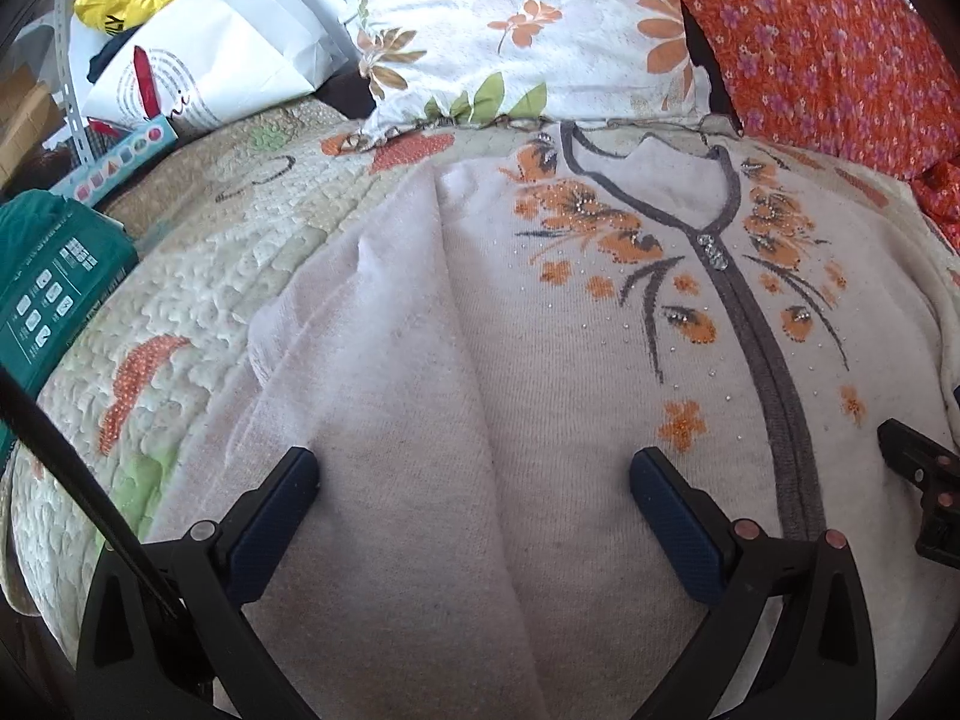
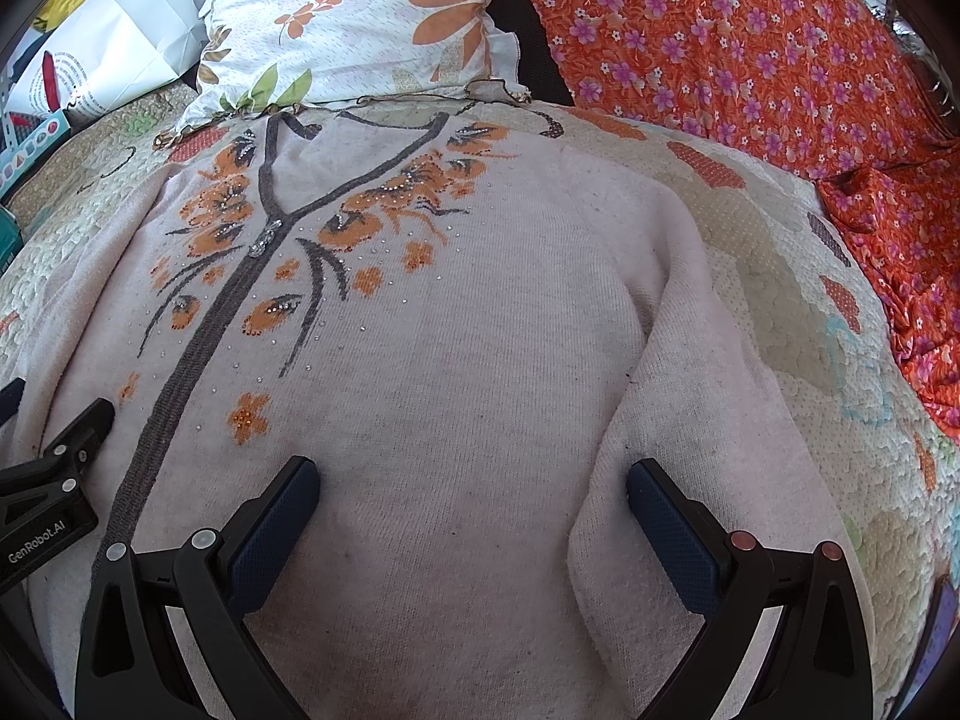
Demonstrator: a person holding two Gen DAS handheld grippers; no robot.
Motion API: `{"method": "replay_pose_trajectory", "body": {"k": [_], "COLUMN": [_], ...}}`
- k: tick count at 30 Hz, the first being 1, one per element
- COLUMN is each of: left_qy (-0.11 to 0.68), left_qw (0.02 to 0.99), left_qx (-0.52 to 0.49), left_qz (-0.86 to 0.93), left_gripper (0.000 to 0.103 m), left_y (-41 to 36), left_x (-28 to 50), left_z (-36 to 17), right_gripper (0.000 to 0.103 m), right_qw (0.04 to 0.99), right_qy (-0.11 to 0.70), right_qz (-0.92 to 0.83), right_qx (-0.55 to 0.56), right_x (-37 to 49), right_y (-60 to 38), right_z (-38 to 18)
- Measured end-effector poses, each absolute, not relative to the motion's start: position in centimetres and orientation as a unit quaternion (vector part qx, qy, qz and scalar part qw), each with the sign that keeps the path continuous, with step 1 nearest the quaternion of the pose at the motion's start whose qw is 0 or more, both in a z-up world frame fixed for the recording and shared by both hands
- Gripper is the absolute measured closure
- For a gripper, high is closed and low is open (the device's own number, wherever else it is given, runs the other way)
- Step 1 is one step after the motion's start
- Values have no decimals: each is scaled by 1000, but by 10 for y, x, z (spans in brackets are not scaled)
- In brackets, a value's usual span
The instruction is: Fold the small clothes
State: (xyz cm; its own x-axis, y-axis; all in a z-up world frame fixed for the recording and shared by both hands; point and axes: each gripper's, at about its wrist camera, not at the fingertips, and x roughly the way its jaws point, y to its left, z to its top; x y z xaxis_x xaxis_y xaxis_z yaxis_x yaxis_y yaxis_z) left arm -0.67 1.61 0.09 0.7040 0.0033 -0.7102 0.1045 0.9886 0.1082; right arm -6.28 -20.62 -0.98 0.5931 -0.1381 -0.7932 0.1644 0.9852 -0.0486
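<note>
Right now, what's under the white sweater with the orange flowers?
The sweater lies flat on a quilted bedspread, which shows around its edges. Whatever is under the sweater's middle is covered.

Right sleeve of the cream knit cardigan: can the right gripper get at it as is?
Probably yes. The right gripper is open above the cream knit cardigan, and the right sleeve lies uncovered beside its right finger.

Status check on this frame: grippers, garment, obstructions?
Left gripper open, right gripper open, both empty. Cream knit cardigan with orange flowers flat on quilt, sleeves folded in. Nothing obstructing.
</note>
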Motion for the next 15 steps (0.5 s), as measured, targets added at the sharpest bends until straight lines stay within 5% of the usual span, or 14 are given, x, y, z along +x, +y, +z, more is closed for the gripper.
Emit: {"method": "replay_pose_trajectory", "body": {"k": [15], "left_qy": [385], "left_qw": [920], "left_qx": [73], "left_qz": [-21], "left_gripper": [0], "left_y": [8], "left_x": [-26], "left_z": [-6], "right_gripper": [0], "right_qw": [892], "right_qy": [444], "right_qz": [-85], "right_qx": [20], "right_x": [-62], "right_y": [-207], "right_z": [-10]}}
